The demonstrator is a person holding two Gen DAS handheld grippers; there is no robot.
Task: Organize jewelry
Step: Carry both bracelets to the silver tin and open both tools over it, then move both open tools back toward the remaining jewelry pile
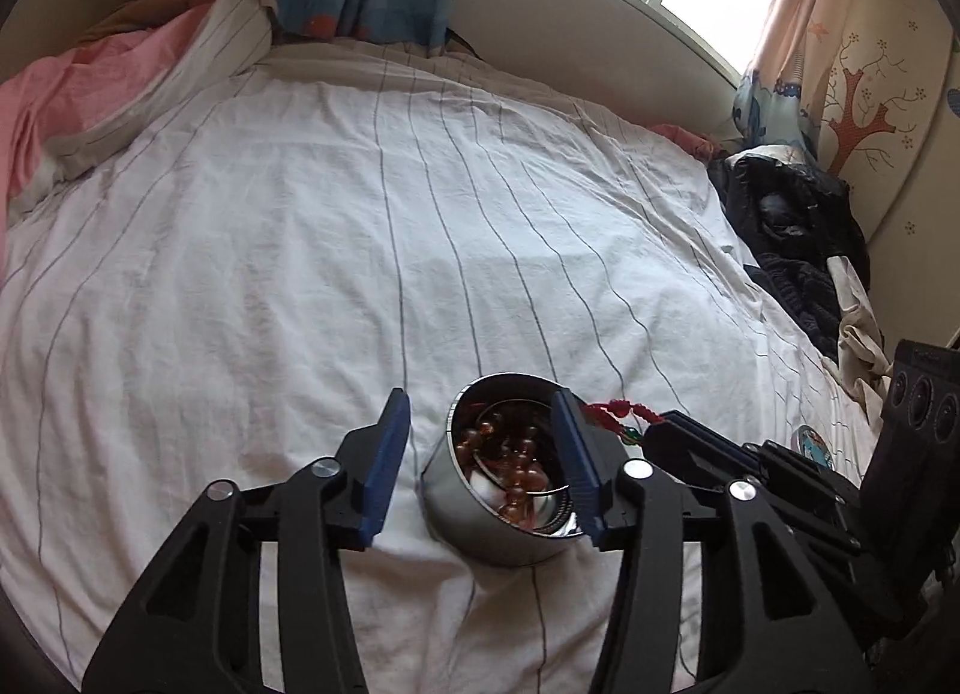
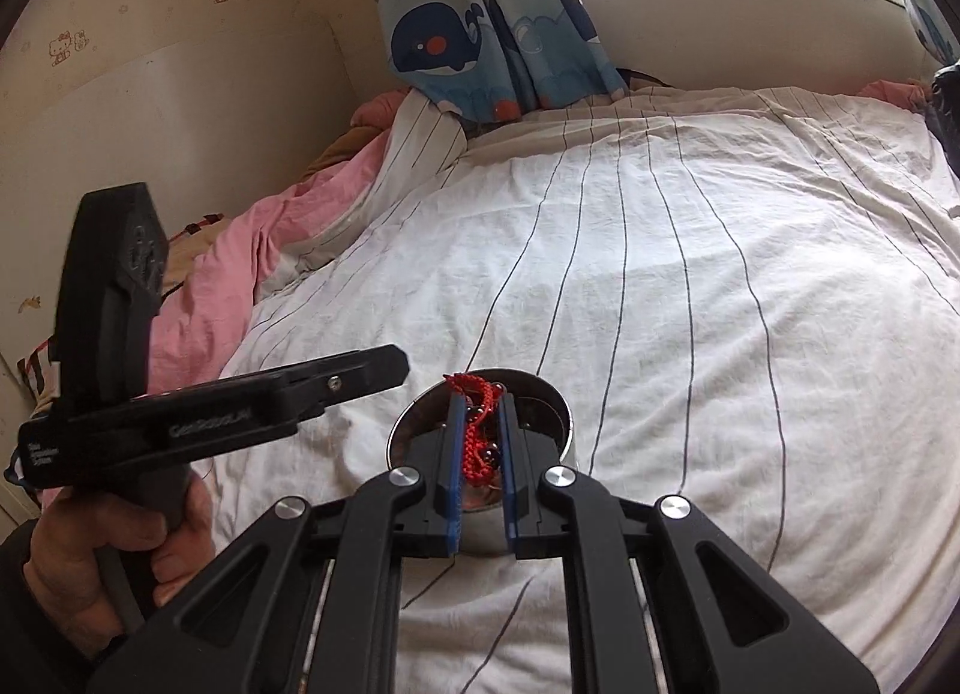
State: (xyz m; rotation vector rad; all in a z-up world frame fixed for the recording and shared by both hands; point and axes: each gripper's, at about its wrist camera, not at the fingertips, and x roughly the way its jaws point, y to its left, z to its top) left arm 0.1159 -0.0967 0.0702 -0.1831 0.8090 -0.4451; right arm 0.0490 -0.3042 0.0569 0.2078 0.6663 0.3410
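A round metal tin (image 1: 468,508) stands on the striped white bedsheet (image 1: 300,250) and holds amber-brown beads (image 1: 510,454). My left gripper (image 1: 480,412) is open, its blue pads straddling the tin's left side and middle. My right gripper (image 2: 480,403) is shut on a red knotted cord with dark beads (image 2: 477,430) and holds it over the tin (image 2: 540,400). In the left wrist view the red cord (image 1: 618,410) and right gripper (image 1: 654,433) reach in from the right over the tin's rim.
A small round lid with a colourful picture (image 1: 813,445) lies on the sheet at the right. Dark clothes (image 1: 786,232) are piled at the bed's right edge. Pink bedding (image 2: 240,250) lies at the left. Whale curtains (image 2: 492,33) hang at the back.
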